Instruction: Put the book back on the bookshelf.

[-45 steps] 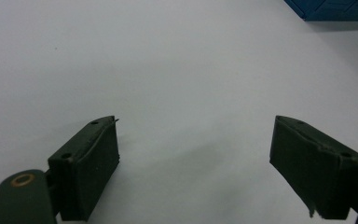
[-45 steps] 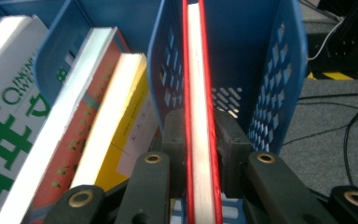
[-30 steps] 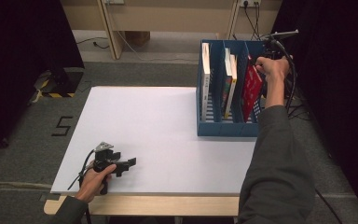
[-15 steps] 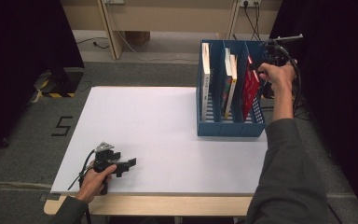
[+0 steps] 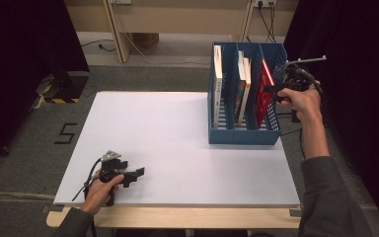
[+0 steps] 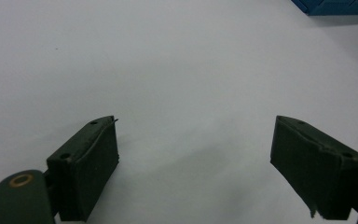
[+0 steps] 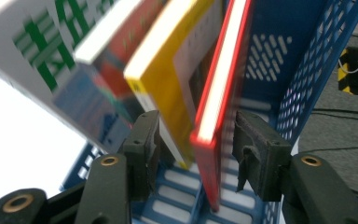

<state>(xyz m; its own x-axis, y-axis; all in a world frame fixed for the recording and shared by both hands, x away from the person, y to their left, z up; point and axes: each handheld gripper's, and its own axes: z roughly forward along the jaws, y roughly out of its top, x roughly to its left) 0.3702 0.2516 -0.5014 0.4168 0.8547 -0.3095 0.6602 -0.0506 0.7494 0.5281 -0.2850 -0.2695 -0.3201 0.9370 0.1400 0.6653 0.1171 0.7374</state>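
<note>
A thin red book (image 7: 216, 116) stands upright in the rightmost slot of a blue file rack (image 5: 244, 136), at two o'clock on the white table (image 5: 177, 148). The right gripper (image 7: 193, 140), level at the rack's right side, has just been opening; the book sits loose between its jaws. The left gripper (image 6: 193, 158) rests open and empty at seven o'clock.

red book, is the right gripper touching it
Apart. The right gripper view shows the right gripper with jaws just opening, a gap on both sides of the red book.

Both grippers (image 5: 139, 174) (image 5: 270, 89) open-jawed.
</note>
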